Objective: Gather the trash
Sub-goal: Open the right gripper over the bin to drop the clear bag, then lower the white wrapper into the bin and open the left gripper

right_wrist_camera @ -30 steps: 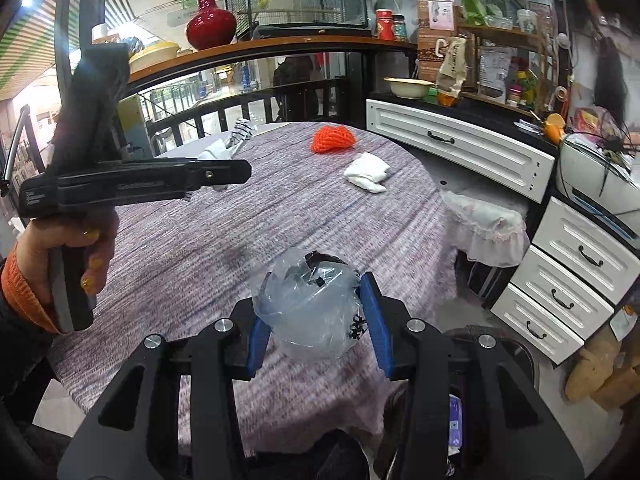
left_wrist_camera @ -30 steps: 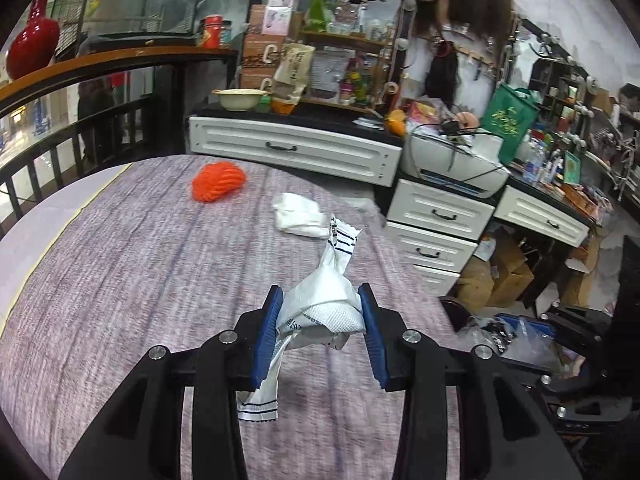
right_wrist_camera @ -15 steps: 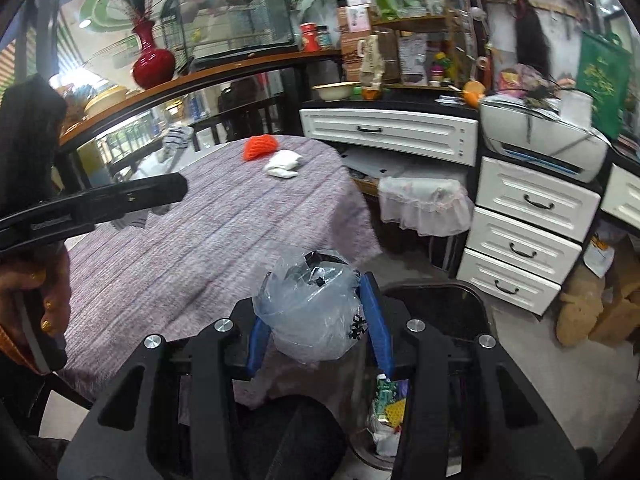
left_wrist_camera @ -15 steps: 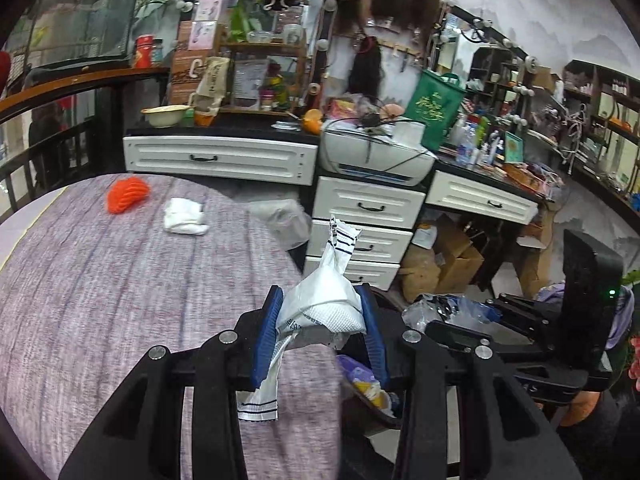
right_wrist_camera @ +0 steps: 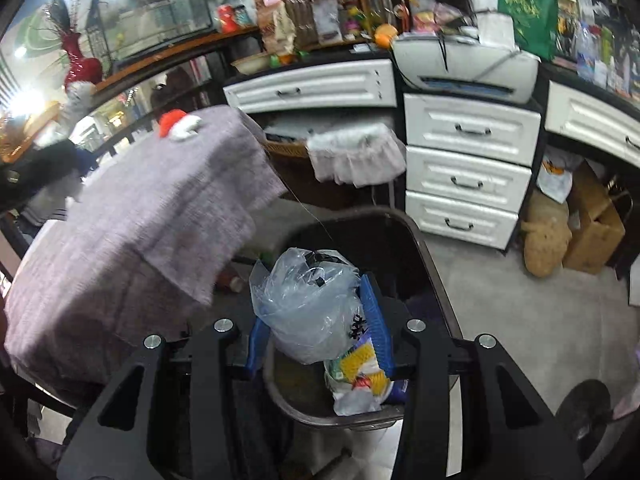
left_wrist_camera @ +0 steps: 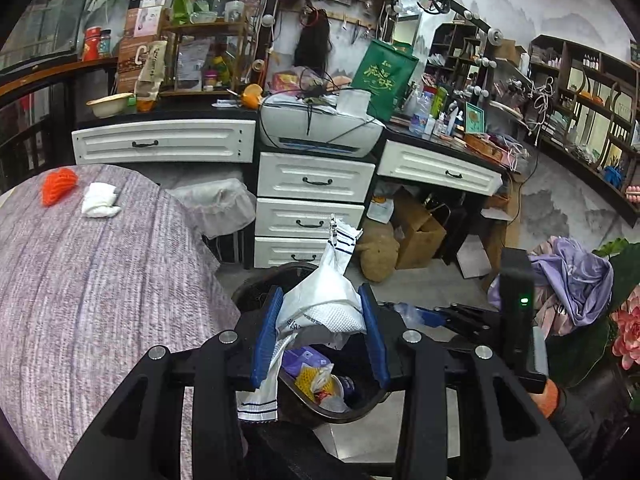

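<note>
My left gripper (left_wrist_camera: 320, 326) is shut on a white wrapper (left_wrist_camera: 320, 304) with dark stripes and holds it above a dark trash bin (left_wrist_camera: 340, 408) that has litter inside. My right gripper (right_wrist_camera: 316, 330) is shut on a crumpled clear plastic bag (right_wrist_camera: 308, 304) and holds it over the same bin (right_wrist_camera: 436, 276). An orange knitted item (left_wrist_camera: 59, 185) and a white crumpled tissue (left_wrist_camera: 100, 200) lie on the purple-clothed table (left_wrist_camera: 80, 288); both also show in the right wrist view, orange item (right_wrist_camera: 170, 122), tissue (right_wrist_camera: 186, 130).
White drawers (left_wrist_camera: 312, 216) and a printer (left_wrist_camera: 320, 128) stand behind the bin. Cardboard boxes (left_wrist_camera: 416, 232) sit on the floor to the right. My right gripper's handle (left_wrist_camera: 516, 312) shows at the right of the left wrist view.
Both grippers have swung from over the table to the right and down, and now hang over the trash bin. Each still holds its item.
</note>
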The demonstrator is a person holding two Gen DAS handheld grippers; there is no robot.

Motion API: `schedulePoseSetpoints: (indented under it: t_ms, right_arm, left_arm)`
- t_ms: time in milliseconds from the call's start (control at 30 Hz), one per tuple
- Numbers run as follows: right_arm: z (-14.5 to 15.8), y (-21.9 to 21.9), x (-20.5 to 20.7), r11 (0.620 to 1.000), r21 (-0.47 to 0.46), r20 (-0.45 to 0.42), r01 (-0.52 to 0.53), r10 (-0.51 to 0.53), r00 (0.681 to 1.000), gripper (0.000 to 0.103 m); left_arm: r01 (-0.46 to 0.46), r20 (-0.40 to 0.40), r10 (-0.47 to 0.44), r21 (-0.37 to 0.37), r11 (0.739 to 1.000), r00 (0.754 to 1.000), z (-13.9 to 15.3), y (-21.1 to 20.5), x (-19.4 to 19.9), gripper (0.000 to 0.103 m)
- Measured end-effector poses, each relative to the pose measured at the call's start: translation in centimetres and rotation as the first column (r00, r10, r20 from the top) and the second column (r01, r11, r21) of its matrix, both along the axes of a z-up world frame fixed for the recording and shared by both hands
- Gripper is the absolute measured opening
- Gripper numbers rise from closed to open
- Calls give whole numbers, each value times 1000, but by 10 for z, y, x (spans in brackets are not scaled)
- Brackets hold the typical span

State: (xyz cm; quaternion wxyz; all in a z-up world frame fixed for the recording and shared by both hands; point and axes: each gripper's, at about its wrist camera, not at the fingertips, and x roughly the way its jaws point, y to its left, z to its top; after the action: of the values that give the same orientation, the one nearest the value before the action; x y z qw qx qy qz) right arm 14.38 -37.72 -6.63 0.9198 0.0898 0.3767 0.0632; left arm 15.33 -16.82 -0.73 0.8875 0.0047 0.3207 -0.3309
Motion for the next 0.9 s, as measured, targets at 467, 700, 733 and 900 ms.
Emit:
schedulePoseSetpoints:
  t_ms: [467, 700, 733, 900]
  right_arm:
    - [-54, -14, 21, 995, 18, -109, 100, -98, 989, 72]
    - [-42, -32, -8, 986, 33, -78, 164, -161, 984, 77]
    - [-40, -34, -12, 984, 32, -73, 173, -170, 983, 77]
    - [-32, -50, -33, 973, 5, -47, 230, -230, 972, 77]
  left_arm:
    - [75, -57, -73, 48, 996, 996, -27, -36, -1, 39]
    - [96, -101, -89, 66, 993, 991, -43, -46, 3, 39]
    - [97, -104, -90, 70, 993, 990, -45, -47, 4, 39]
    - [113, -141, -100, 86, 990, 985, -58, -56, 9, 39]
